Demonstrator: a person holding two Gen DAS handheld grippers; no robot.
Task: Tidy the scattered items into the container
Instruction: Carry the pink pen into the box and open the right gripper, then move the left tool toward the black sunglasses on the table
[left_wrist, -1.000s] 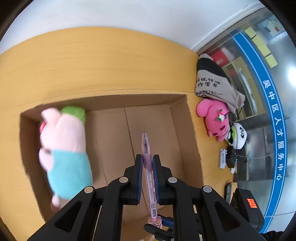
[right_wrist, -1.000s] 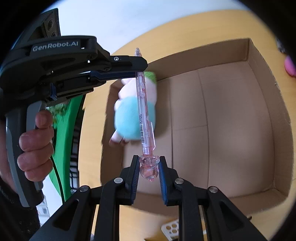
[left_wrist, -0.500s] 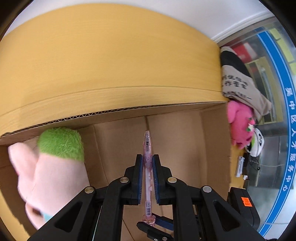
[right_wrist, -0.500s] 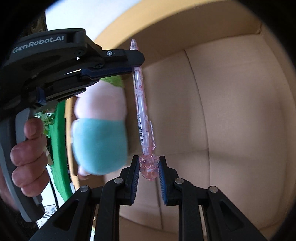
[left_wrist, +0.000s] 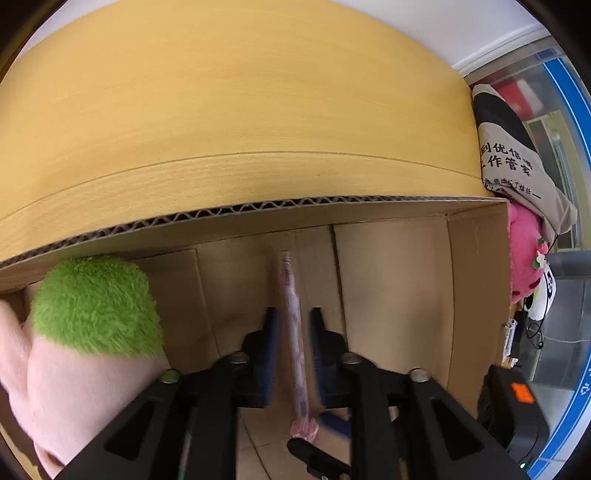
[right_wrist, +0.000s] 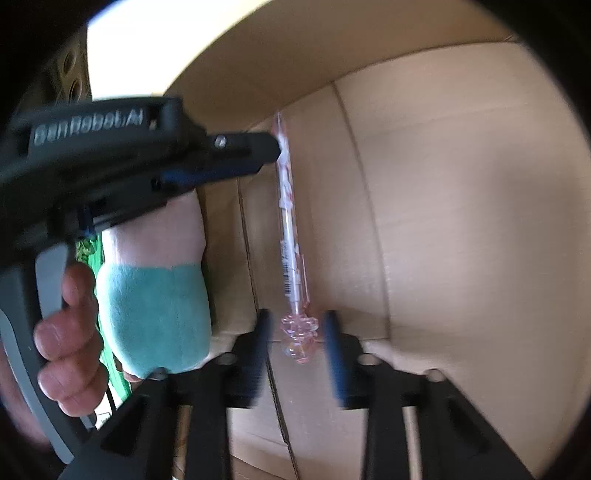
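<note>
A clear pink pen with a flower-shaped end lies loose between the fingers of both grippers, low inside the cardboard box. My left gripper is open, its pads apart on either side of the pen's barrel. My right gripper is open too, its pads clear of the flower end. A pink plush toy with a green tuft and teal body lies in the box at the left. The left gripper also shows in the right wrist view.
The box's corrugated far wall stands against a yellow wooden table. Outside the box at the right are a magenta plush, a printed cloth bag and black devices.
Both grippers have opened and released the pen, after lowering it deeper into the box. The pen now sits loose between the spread fingers.
</note>
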